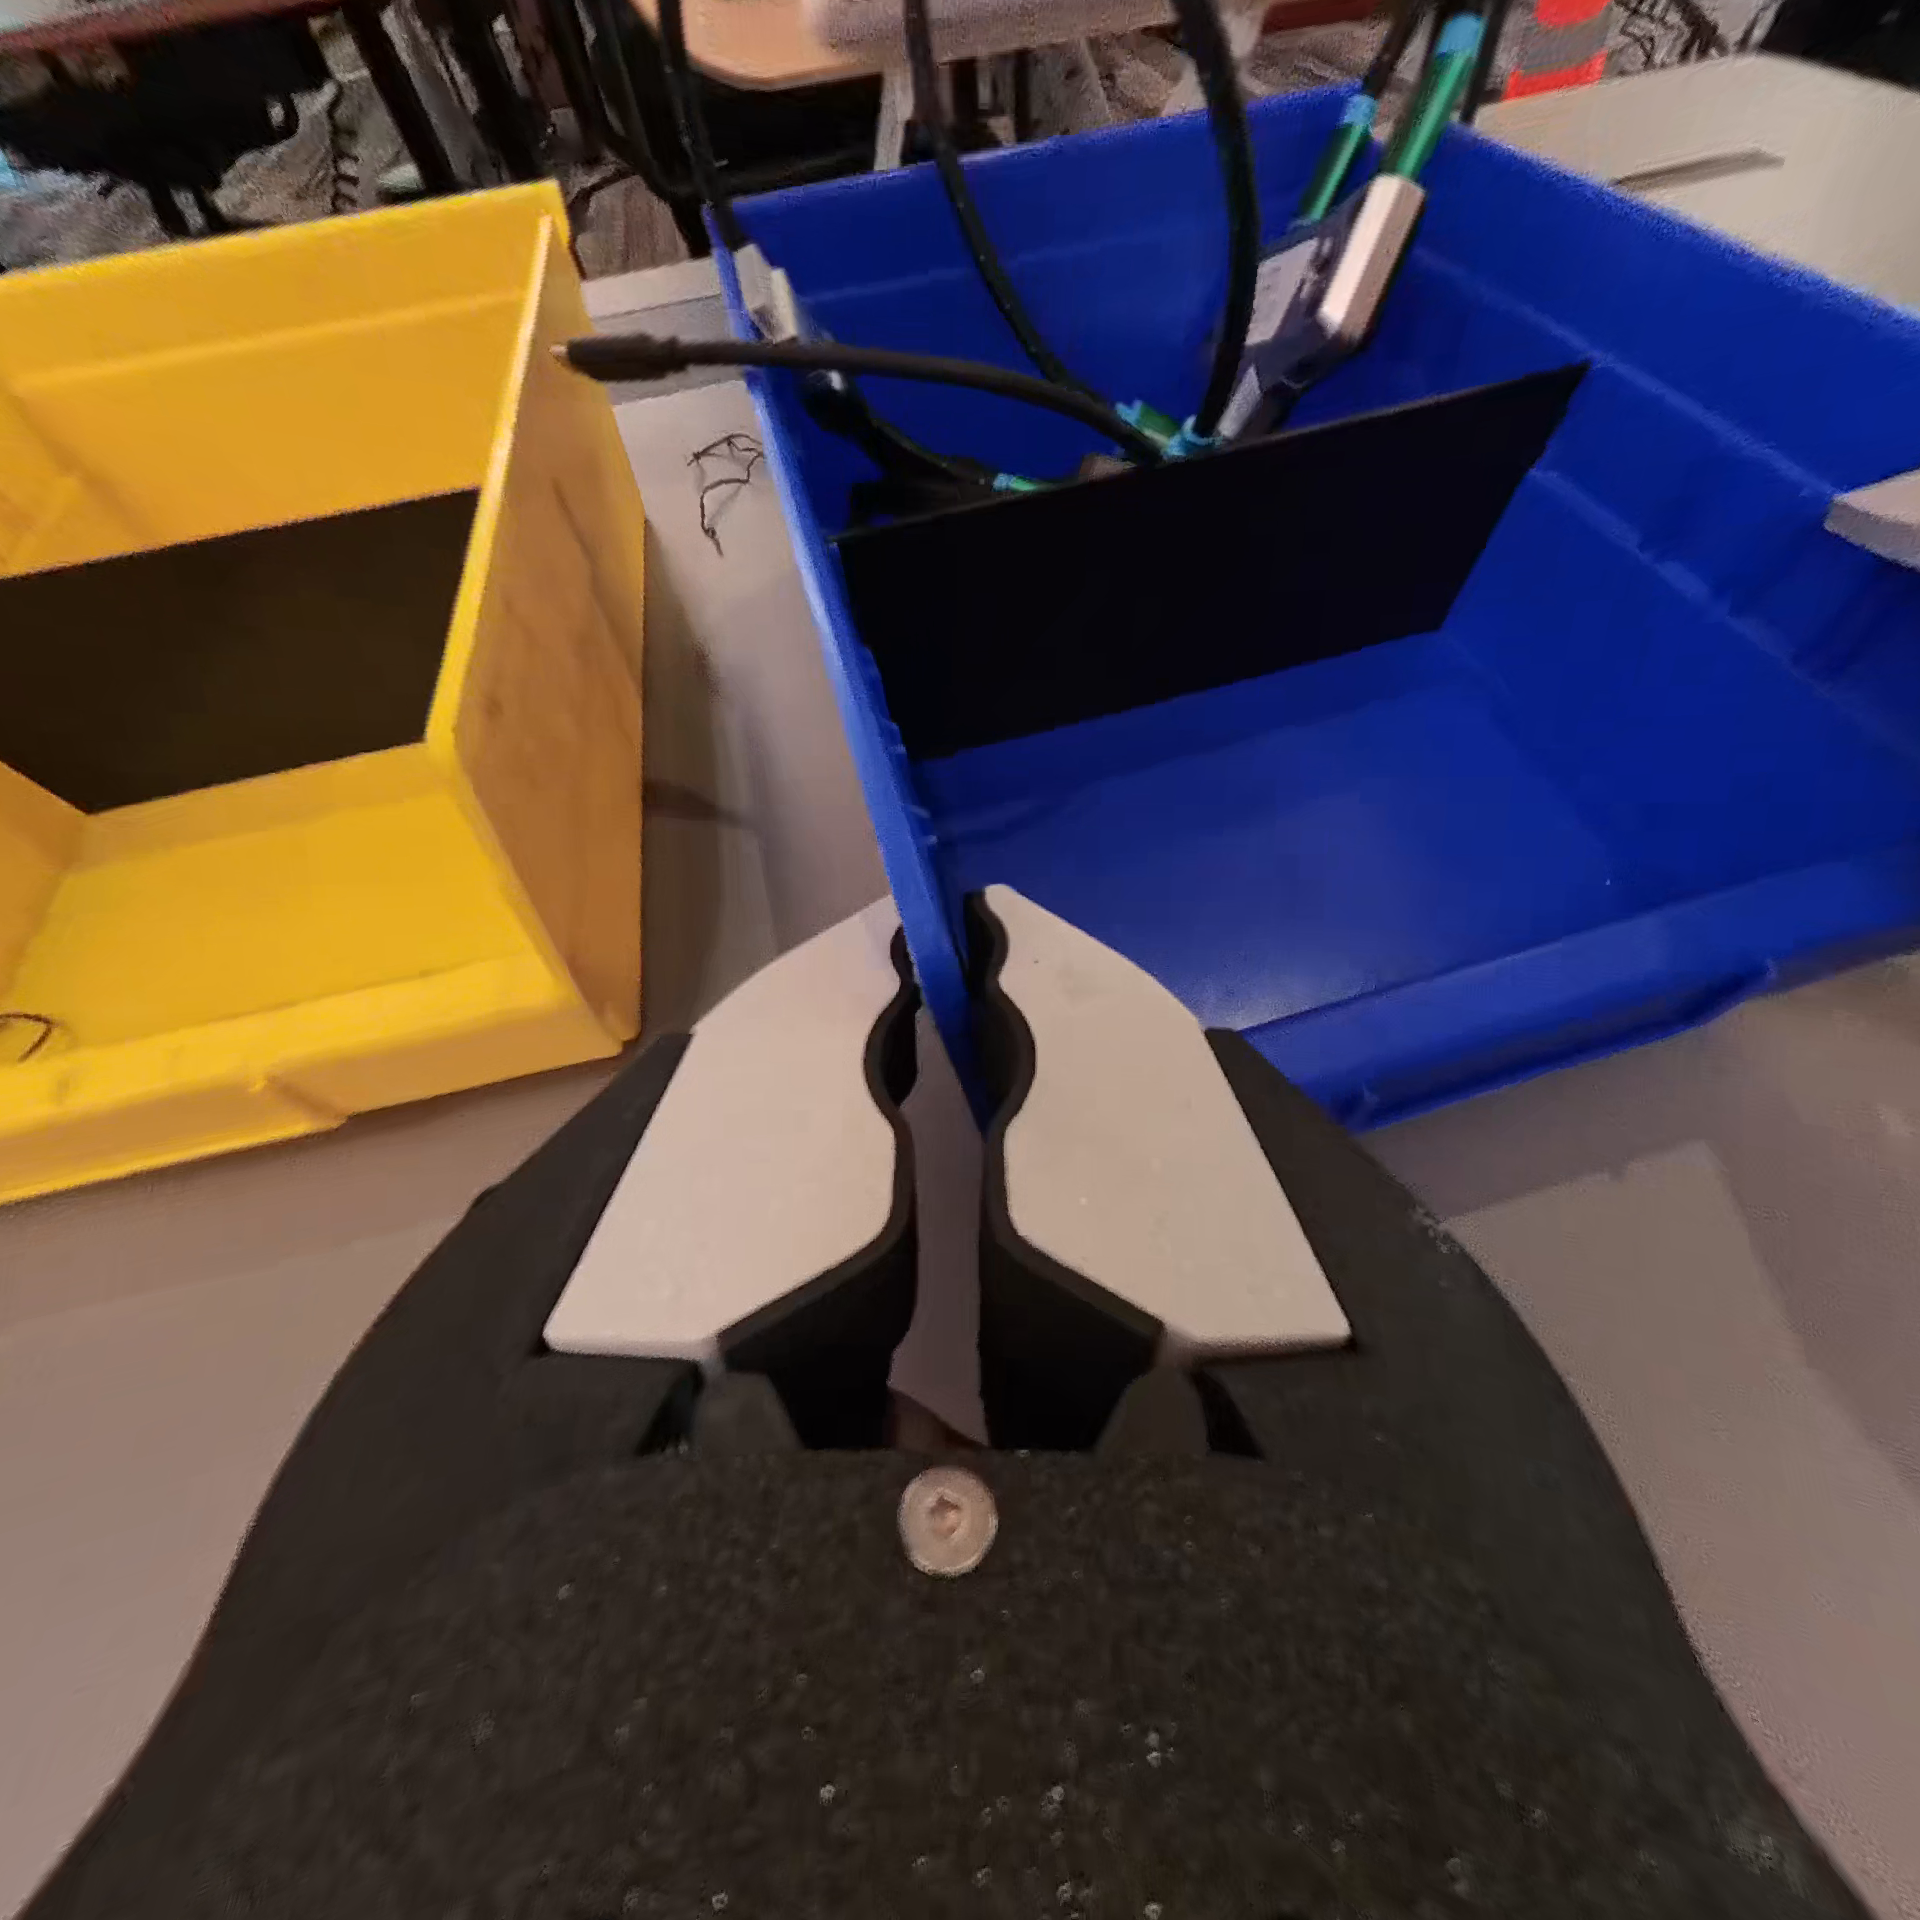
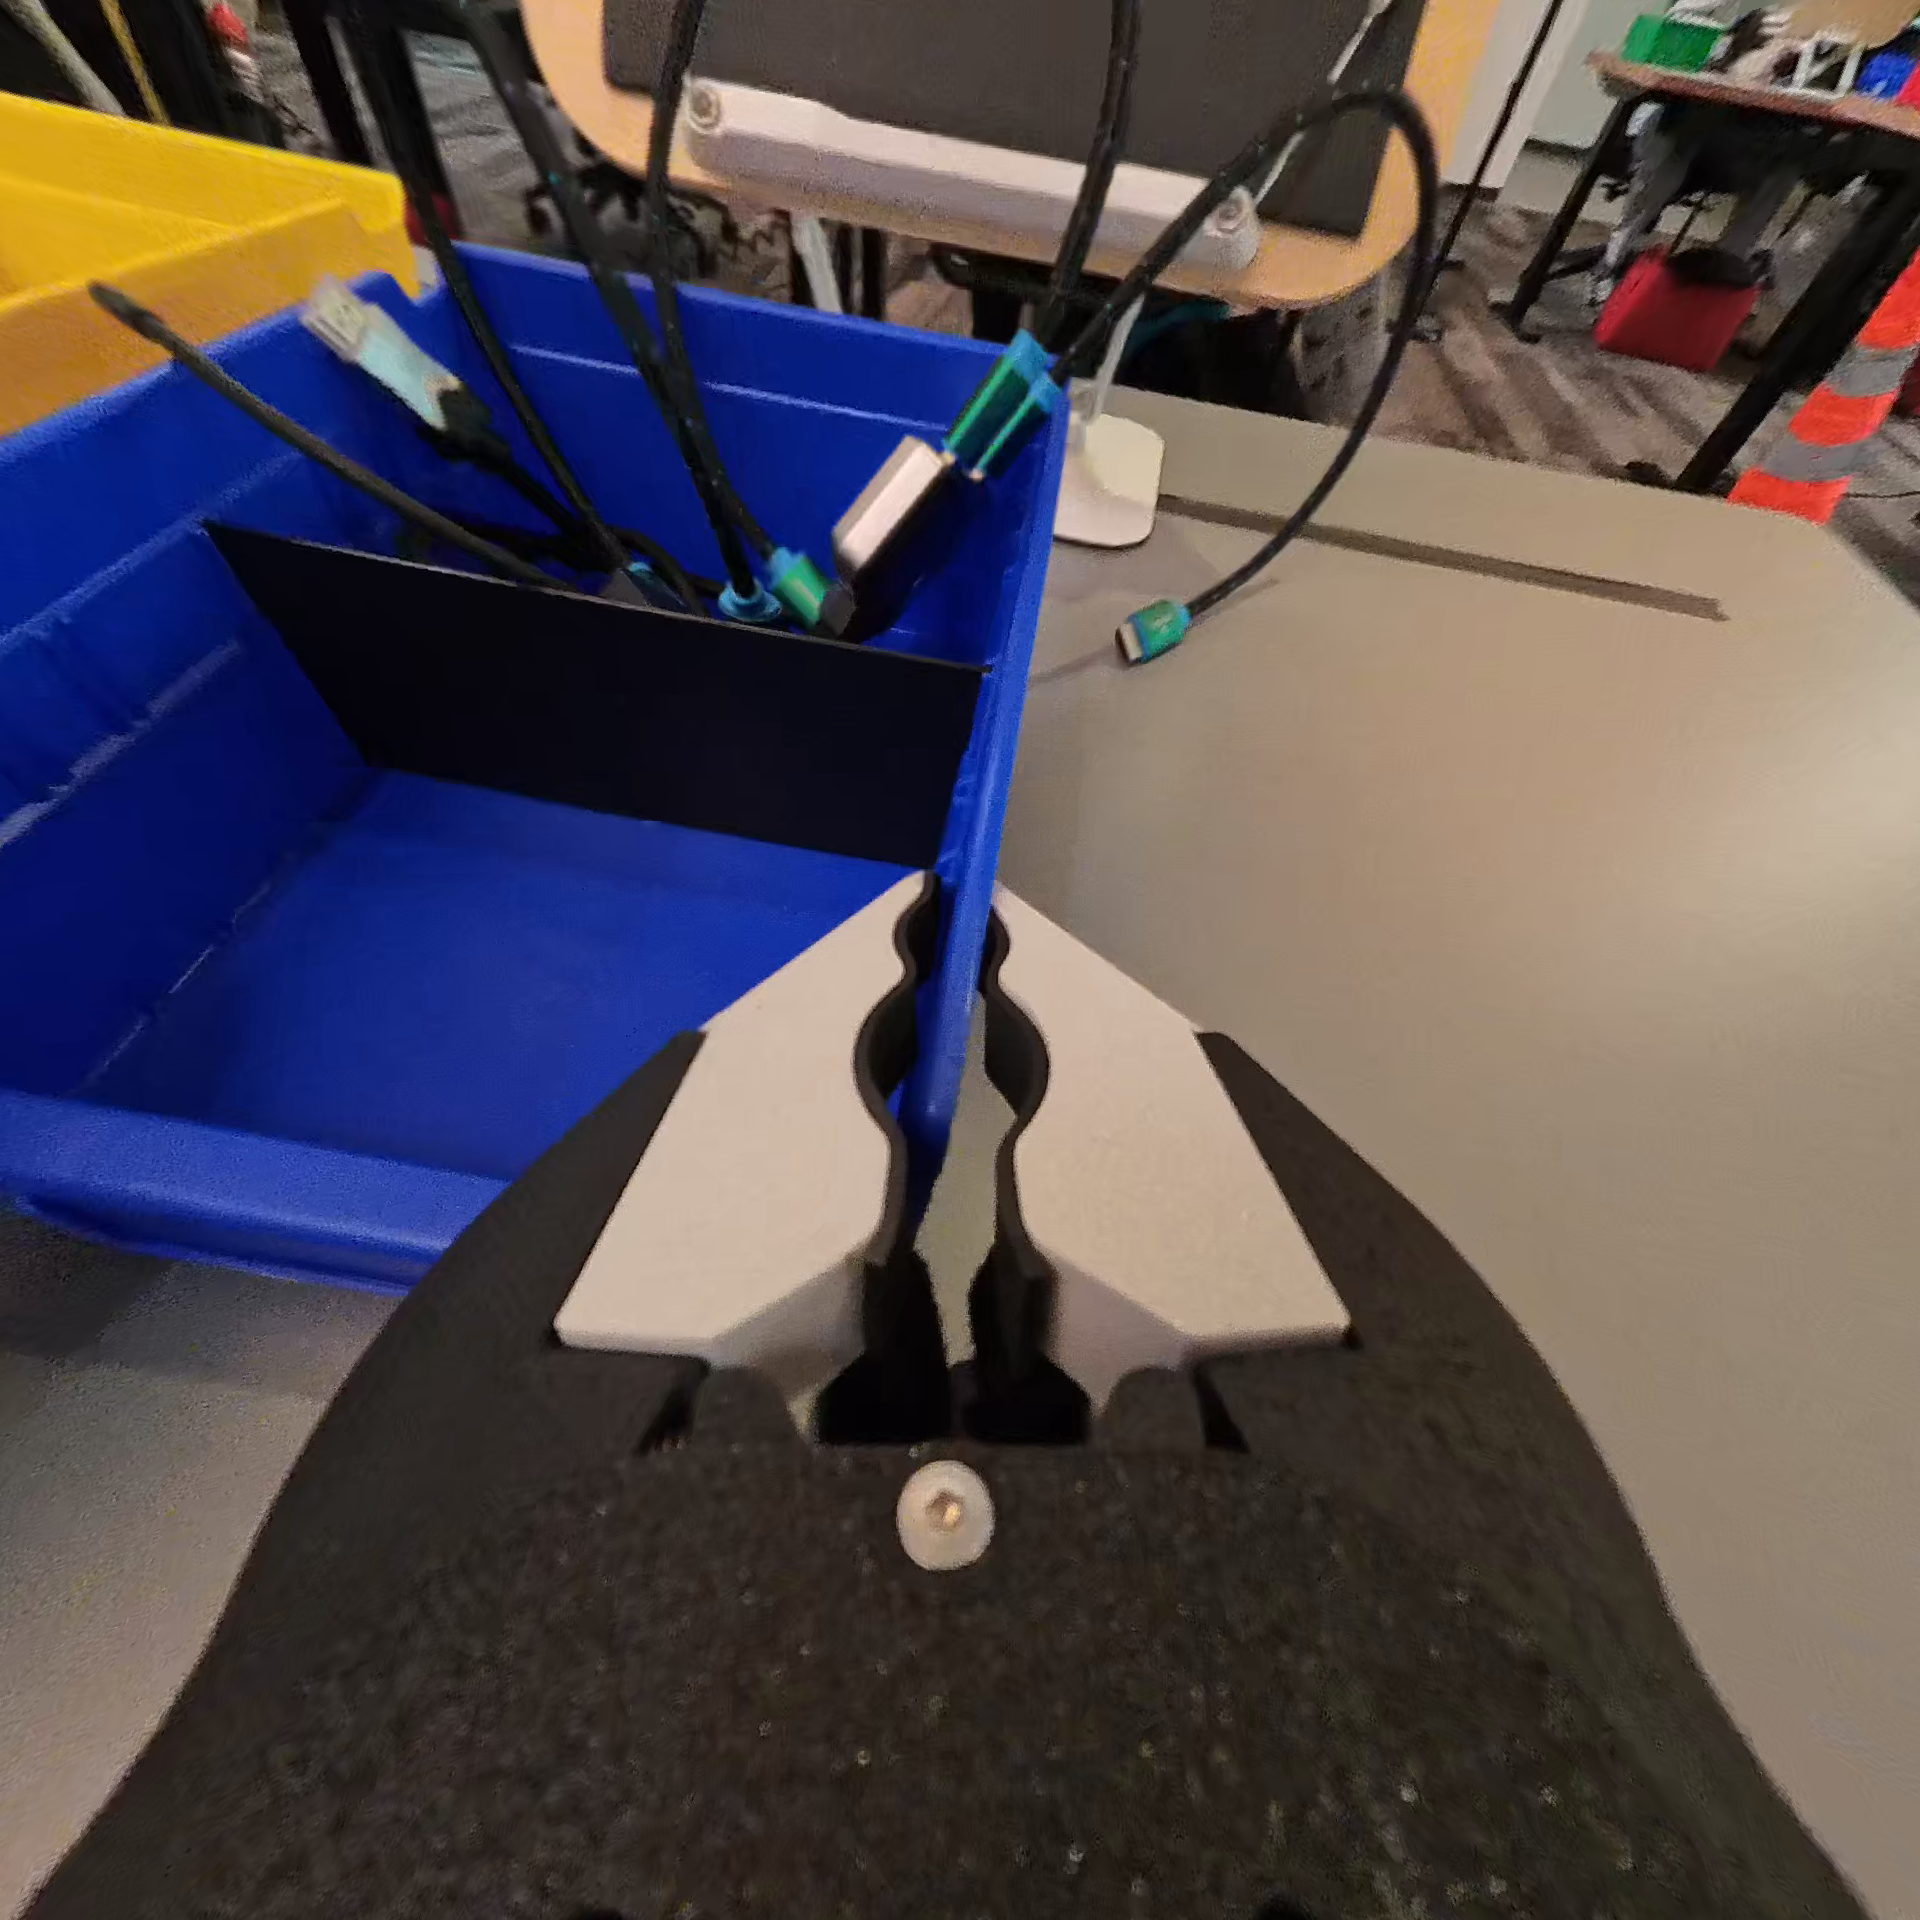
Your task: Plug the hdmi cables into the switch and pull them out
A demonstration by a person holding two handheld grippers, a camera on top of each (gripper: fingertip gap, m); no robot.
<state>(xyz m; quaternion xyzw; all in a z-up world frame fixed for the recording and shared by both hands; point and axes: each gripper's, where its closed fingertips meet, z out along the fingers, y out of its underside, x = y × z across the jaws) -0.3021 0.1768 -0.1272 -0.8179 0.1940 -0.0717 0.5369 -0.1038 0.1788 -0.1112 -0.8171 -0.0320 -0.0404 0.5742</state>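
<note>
A blue bin [image 1: 1351,831] with a black divider [image 1: 1195,582] stands on the grey table. Its back compartment holds several black HDMI cables with green plugs [image 1: 1023,483] and a silver-grey switch [image 1: 1371,249], which leans on the cables with a green plug in its top end [image 2: 1003,416]. My left gripper [image 1: 945,925] is shut on the bin's left wall near the front corner. My right gripper [image 2: 961,904] is shut on the bin's right wall [image 2: 977,790]. One green-plugged cable end [image 2: 1153,632] lies on the table right of the bin.
A yellow bin [image 1: 312,727] with a black divider stands left of the blue bin, a narrow strip of table between them. A white stand base [image 2: 1112,488] sits behind the blue bin's right corner. Chairs, tables and an orange cone [image 2: 1849,416] lie beyond the table. One gripper's finger ends stand about 20 centimetres off the other's.
</note>
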